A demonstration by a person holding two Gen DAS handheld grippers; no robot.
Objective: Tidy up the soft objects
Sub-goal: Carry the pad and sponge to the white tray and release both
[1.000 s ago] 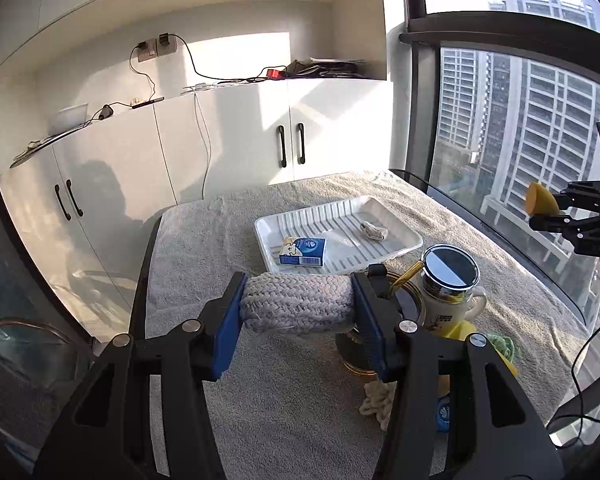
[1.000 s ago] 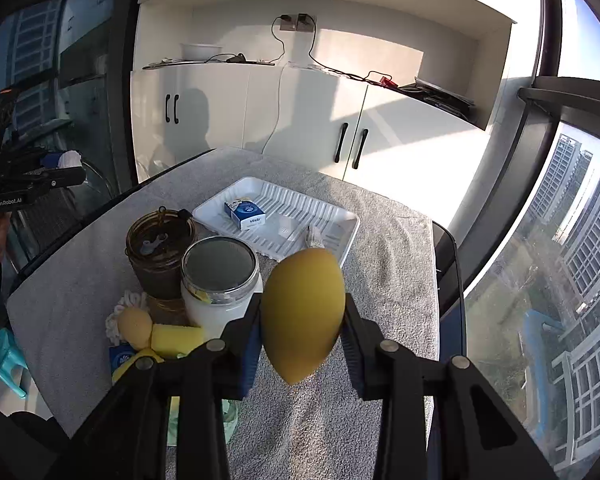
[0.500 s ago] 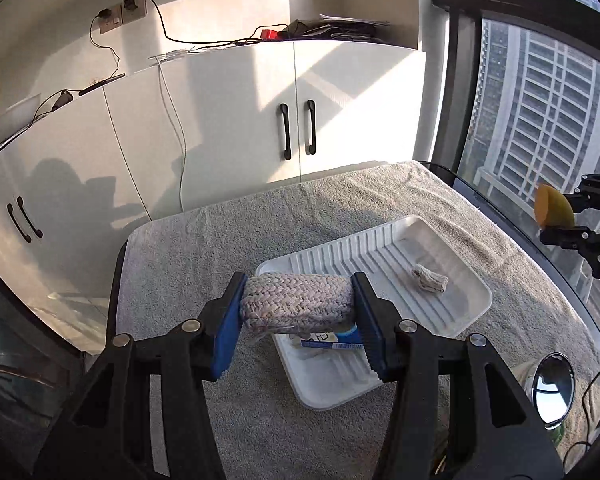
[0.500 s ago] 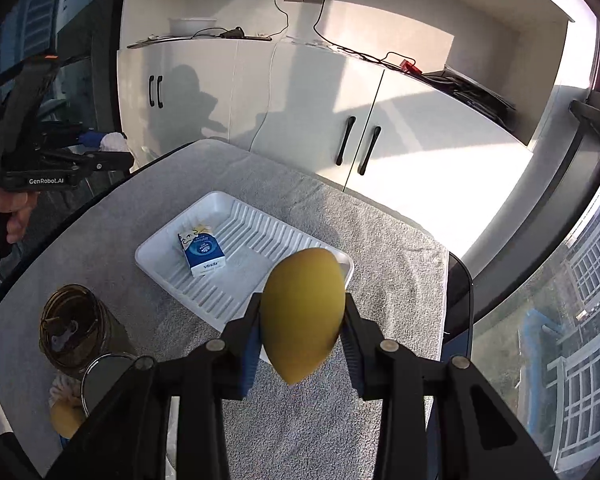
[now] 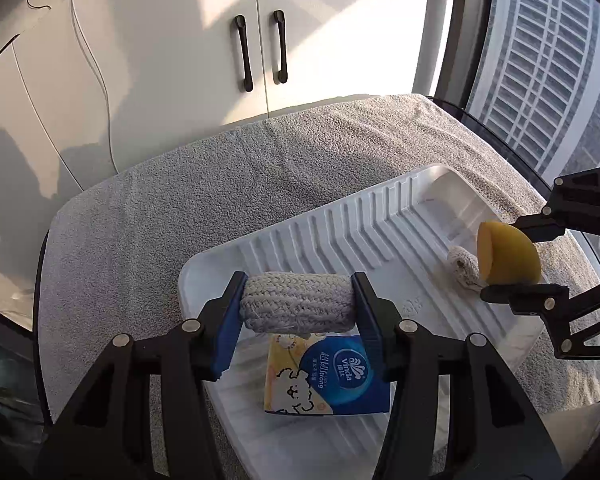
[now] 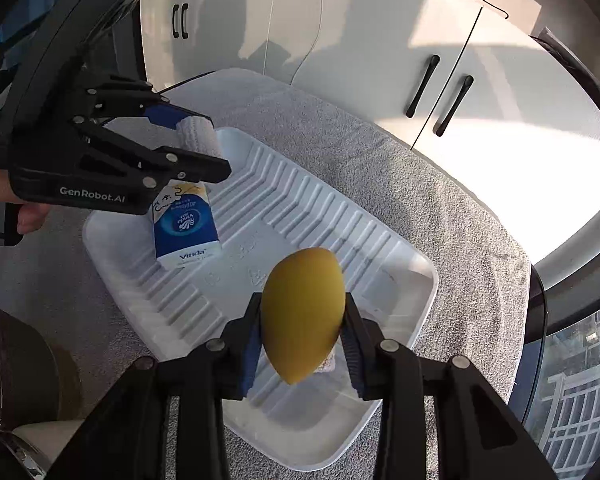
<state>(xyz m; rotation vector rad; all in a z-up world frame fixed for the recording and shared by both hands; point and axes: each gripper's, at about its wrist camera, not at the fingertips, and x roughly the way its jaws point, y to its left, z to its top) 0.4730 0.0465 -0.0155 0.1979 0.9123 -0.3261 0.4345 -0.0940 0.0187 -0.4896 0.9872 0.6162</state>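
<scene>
My left gripper (image 5: 298, 304) is shut on a rolled grey woven cloth (image 5: 296, 304), held just above the near-left part of the white ribbed tray (image 5: 340, 220). A blue and yellow tissue pack (image 5: 328, 374) lies in the tray below it. My right gripper (image 6: 302, 332) is shut on a yellow egg-shaped sponge (image 6: 302, 312), hovering over the tray (image 6: 300, 216) near its right end. The right gripper (image 5: 512, 258) with the sponge (image 5: 506, 254) also shows in the left wrist view, beside a small rolled cloth (image 5: 464, 266) in the tray. The left gripper (image 6: 206, 148), woven cloth (image 6: 198, 138) and pack (image 6: 184, 224) appear in the right wrist view.
A grey towel (image 5: 220, 184) covers the table. White cabinets with black handles (image 5: 260, 48) stand behind it, and a window (image 5: 540, 60) is at the right. A dark jar (image 6: 16, 364) stands at the lower left of the right wrist view. A hand (image 6: 24, 212) holds the left gripper.
Both grippers have moved forward and down over the tray, each keeping its grip. The tray and tissue pack now fill much more of both views, and the jars have slipped out of the left view.
</scene>
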